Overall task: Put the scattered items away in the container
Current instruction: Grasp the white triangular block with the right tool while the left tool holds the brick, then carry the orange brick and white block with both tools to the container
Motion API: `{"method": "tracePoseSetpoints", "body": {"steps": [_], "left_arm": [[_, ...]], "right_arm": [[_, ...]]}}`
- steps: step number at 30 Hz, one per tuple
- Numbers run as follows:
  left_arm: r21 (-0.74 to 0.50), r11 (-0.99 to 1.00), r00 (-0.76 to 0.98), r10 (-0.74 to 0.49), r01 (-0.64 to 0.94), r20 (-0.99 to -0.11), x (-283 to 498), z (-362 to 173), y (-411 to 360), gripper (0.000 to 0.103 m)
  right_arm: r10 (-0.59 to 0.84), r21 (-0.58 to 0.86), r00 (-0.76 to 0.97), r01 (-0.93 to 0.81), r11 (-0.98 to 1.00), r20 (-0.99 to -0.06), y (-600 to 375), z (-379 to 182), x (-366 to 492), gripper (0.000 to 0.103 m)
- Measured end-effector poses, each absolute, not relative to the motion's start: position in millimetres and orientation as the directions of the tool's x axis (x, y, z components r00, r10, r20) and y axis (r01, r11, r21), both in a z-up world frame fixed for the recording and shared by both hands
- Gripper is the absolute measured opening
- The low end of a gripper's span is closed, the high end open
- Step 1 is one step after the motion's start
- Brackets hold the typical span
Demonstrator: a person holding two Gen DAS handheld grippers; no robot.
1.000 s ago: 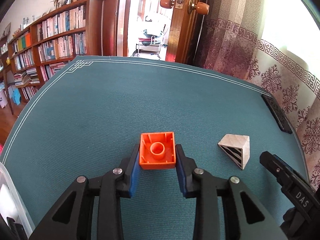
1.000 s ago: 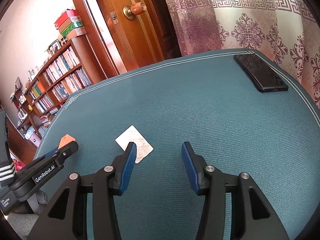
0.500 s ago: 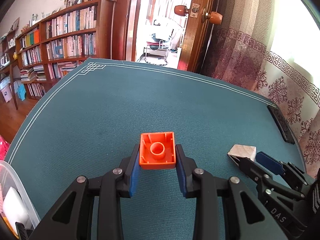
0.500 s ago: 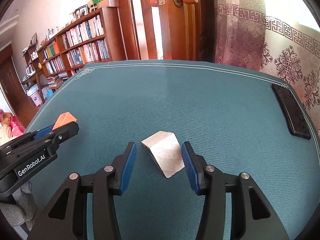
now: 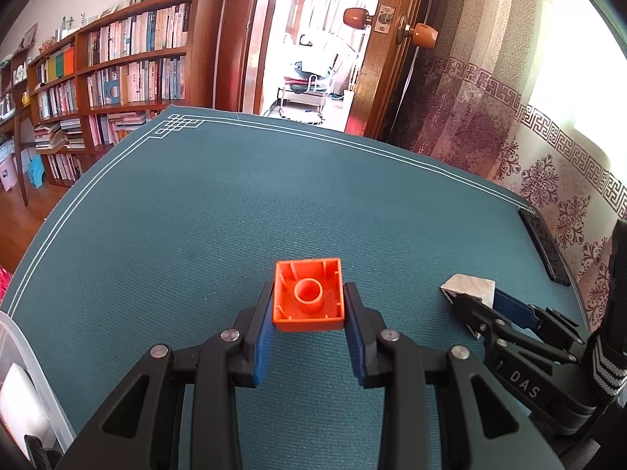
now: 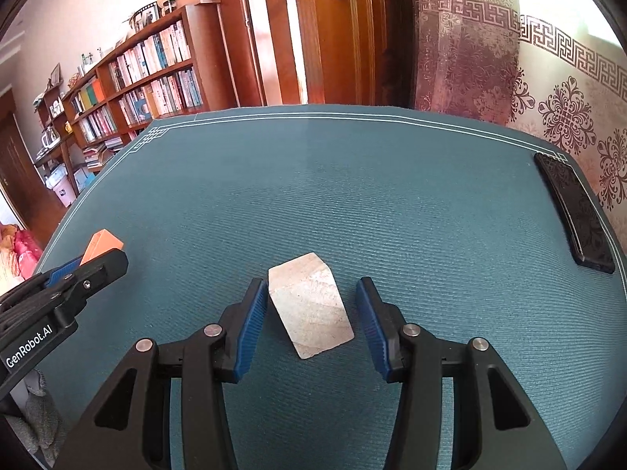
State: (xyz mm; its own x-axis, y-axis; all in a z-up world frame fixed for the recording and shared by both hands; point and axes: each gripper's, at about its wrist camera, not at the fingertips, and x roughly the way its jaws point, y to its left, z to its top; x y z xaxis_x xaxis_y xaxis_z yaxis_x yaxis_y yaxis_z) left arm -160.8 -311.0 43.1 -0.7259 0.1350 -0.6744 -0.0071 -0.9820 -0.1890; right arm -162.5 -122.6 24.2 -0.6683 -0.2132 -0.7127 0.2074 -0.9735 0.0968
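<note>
In the left wrist view, the left gripper point(image 5: 308, 315) is clamped on a square orange plastic brick point(image 5: 308, 297), hollow underside with its round tube facing the camera, blue pads pressed to both sides above the teal mat-covered table point(image 5: 219, 211). A clear plastic container point(image 5: 23, 368) edges the lower left corner. Bookshelves point(image 5: 113, 74), an open wooden door point(image 5: 376, 51) and patterned curtains point(image 5: 529, 137) stand behind. In the right wrist view, the right gripper point(image 6: 311, 315) is spread wide around a pale angular stone-like block point(image 6: 311, 309) lying on the mat; its left corner sits just beside the left pad, with a clear gap on the right. A black phone point(image 6: 574, 211) lies at the table's right edge.
</note>
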Motion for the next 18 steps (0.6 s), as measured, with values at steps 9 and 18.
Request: {"method": "tracePoseSetpoints", "body": {"steps": [9, 18], "left_arm": [[-0.211, -0.977, -0.721, 0.161, -0.021, -0.674, -160.7, 44.2, -311.0, 0.036], [-0.224, -0.974, -0.732, 0.183, -0.043, -0.656, -155.5, 52.0, -308.9, 0.036]], "right_arm": [[-0.214, 0.094, -0.673, 0.211, -0.973, -0.708, -127.8, 24.2, -158.4, 0.039], [-0.236, 0.16, -0.684, 0.174, -0.972, -0.69, -131.6, 26.7, -119.9, 0.035]]}}
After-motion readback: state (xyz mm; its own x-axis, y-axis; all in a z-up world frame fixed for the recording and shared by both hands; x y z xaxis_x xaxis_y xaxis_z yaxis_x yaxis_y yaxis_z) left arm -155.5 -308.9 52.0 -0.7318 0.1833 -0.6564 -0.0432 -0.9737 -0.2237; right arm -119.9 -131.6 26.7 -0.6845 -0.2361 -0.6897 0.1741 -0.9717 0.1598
